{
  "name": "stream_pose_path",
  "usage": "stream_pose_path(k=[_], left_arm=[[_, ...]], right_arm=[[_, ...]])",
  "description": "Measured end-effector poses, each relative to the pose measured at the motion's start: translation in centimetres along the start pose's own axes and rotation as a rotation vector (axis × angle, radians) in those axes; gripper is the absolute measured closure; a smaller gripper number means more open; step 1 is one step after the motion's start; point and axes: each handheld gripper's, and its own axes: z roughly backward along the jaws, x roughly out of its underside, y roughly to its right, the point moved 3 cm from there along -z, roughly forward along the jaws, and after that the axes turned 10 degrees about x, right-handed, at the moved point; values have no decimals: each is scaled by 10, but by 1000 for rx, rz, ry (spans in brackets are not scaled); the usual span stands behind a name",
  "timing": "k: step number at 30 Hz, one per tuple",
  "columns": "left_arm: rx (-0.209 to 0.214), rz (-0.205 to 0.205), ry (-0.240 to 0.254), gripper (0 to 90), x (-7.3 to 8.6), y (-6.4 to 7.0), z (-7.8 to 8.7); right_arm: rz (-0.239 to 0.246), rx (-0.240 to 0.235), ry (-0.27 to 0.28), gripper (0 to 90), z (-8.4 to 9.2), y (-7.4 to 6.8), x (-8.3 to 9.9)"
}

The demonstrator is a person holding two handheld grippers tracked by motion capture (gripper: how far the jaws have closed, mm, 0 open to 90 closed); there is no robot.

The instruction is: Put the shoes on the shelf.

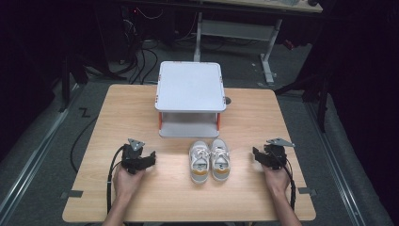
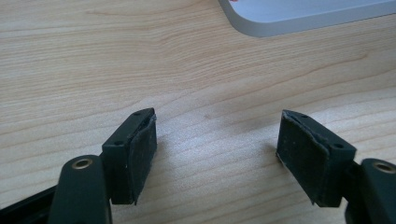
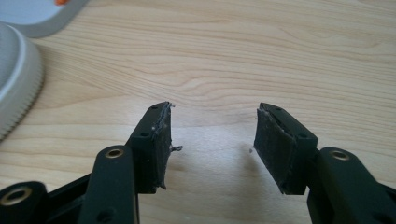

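Pair of shoes (image 1: 210, 160) sitting side by side on the table (image 1: 141, 103), just in front of the white two-tier rack (image 1: 190, 96), untouched. Left gripper (image 1: 149, 158) and right gripper (image 1: 255, 155) flanking them, jaws standing wide, holding nothing. Work looking barely begun. Rack's lower shelf lying mostly hidden under its top.

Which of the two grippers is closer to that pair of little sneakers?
The right gripper, slightly. It sits just off the sneakers' right side, jaws open. The left gripper rests a bit farther away on their left, also open and empty.
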Motion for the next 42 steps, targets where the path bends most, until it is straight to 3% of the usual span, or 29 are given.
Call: stream_pose_path(k=[4,7,10,15,19,22,26,29,32,35,38,42], left_arm=[[-17,21,-35,279,0,8,3],[-4,8,-48,277,0,17,4],[25,-22,-55,283,-3,32,10],[175,-19,-26,301,-10,57,25],[216,-71,-46,303,-16,79,34],[277,-84,-35,304,-23,101,44],[322,-107,-20,310,-28,122,51],[316,-153,-45,397,-30,138,53],[324,-191,-63,405,-32,155,52],[351,-194,-62,408,-34,167,52],[391,-171,-76,421,-38,178,49],[415,-130,-100,438,-43,187,42]], right_arm=[[20,31,-15,439,-7,2,5],[-4,15,-21,427,-8,5,4],[11,12,-23,396,-8,4,4],[11,9,-24,386,-9,4,4],[12,8,-24,384,-9,4,4],[12,7,-25,383,-9,4,4],[13,7,-24,382,-9,4,4],[13,7,-25,381,-9,4,4],[12,7,-25,381,-9,4,4],[13,7,-24,381,-9,4,4],[13,7,-25,381,-9,4,4],[13,7,-24,381,-9,4,4]])
